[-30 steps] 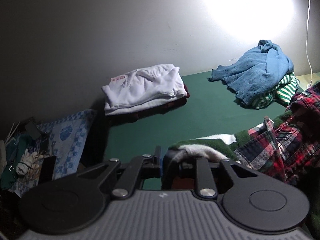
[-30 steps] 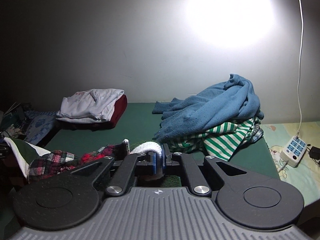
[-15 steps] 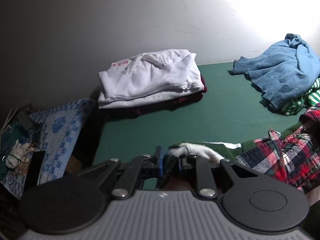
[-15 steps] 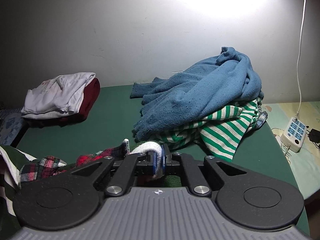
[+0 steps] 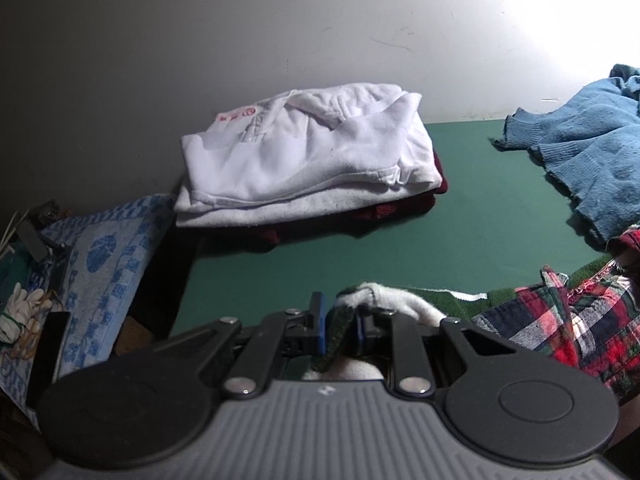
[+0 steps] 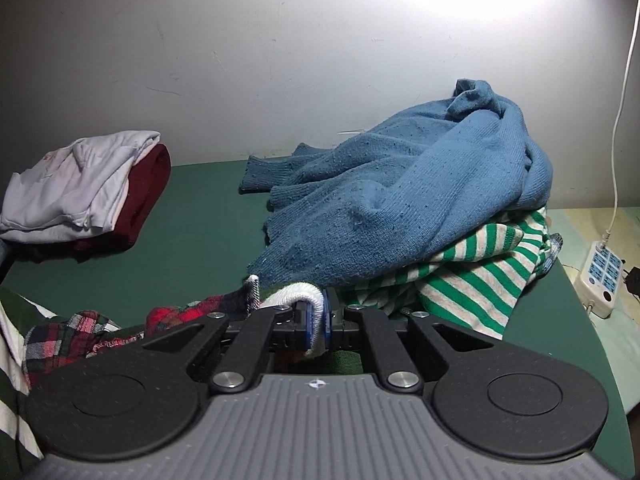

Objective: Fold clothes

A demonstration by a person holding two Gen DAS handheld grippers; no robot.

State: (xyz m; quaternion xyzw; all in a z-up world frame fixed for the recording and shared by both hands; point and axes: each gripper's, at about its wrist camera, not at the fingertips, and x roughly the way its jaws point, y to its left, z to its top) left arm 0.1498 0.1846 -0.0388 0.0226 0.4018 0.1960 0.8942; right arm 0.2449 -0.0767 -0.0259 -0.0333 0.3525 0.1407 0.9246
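Garment (image 5: 404, 304) stretched sideways between grippers

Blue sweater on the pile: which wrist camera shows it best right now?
The right wrist view. There the blue sweater fills the middle of the frame, heaped on a green striped top, with a cuff and folds clear. The left wrist view catches only part of it at the right edge, cut off by the frame.
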